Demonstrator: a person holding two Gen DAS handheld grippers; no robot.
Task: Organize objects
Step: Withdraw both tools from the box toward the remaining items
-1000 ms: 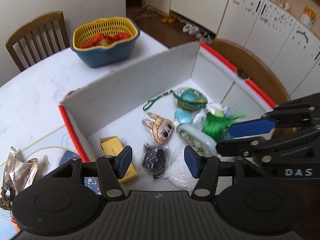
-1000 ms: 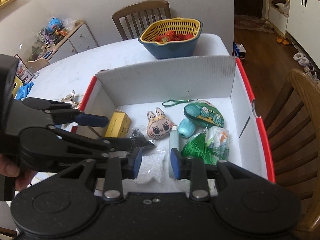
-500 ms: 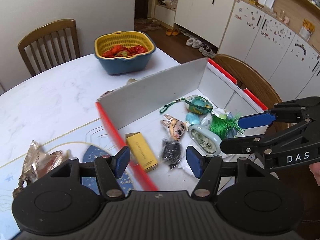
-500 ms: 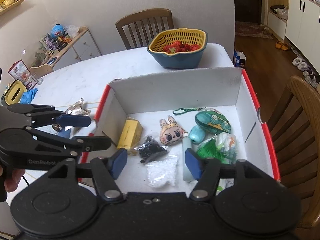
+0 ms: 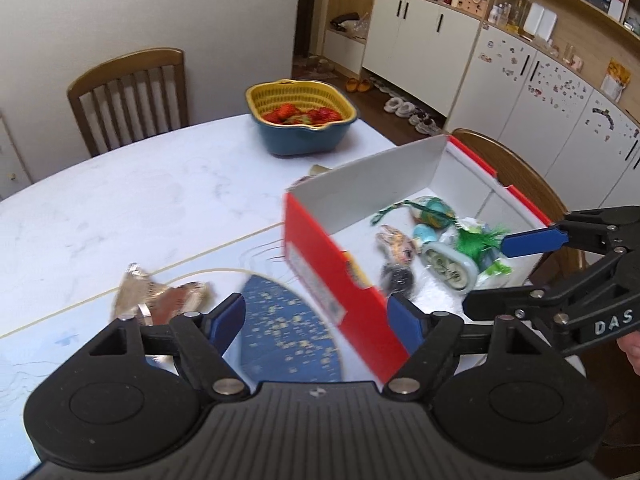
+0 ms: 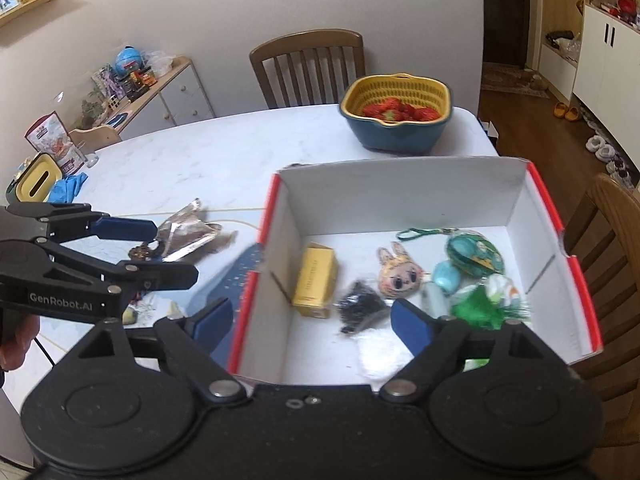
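Note:
A red and white cardboard box (image 6: pixel 400 188) (image 5: pixel 332 280) stands on the table. It holds a yellow carton (image 6: pixel 314 280), a bunny charm (image 6: pixel 398 274) (image 5: pixel 396 242), a black bag (image 6: pixel 358 308), a green pouch (image 6: pixel 474 252), a teal ball (image 6: pixel 446 274) and a green tassel (image 6: pixel 478 310) (image 5: pixel 478 240). A crumpled foil wrapper (image 5: pixel 160 296) (image 6: pixel 186 234) lies on the mat left of the box. My left gripper (image 5: pixel 316 320) is open and empty above the box's left wall, also seen in the right wrist view (image 6: pixel 168 252). My right gripper (image 6: pixel 310 324) is open and empty over the box's near side.
A blue bowl with a yellow strainer of strawberries (image 6: pixel 398 116) (image 5: pixel 302 116) stands at the table's far side. Wooden chairs (image 5: pixel 128 96) (image 6: pixel 604 232) stand behind and to the right. A yellow container (image 6: pixel 38 180) and a blue cloth (image 6: pixel 68 188) lie far left.
Both grippers have pulled back and up from the box and swung left. The right gripper's jaws have opened wide. The wrapper has come into view left of the box.

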